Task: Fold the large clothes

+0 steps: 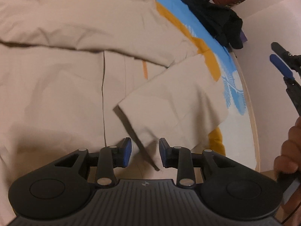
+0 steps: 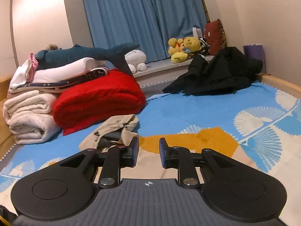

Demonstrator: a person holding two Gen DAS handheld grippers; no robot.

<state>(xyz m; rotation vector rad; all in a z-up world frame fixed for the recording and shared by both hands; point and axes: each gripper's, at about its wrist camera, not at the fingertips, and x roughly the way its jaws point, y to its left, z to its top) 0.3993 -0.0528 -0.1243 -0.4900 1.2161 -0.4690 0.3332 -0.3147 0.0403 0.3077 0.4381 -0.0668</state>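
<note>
My left gripper [image 1: 144,153] hovers low over the beige jacket [image 1: 56,86], which fills the left and centre of the left wrist view, spread flat on the blue patterned bedspread [image 1: 190,20] with its orange lining showing at the edges. The jaws stand partly apart with nothing pinched; the cuff of the folded-in sleeve [image 1: 169,101] lies just beneath the gap. My right gripper [image 2: 148,155] is also partly open and empty, at the bottom centre of its own view, the jacket's hood [image 2: 116,130] just beyond it. The cloth looks soft, limp and fairly light, likely to sag and slide once lifted. I judge the hem corners or the cuff's stiffer double edge the best hold.
</note>
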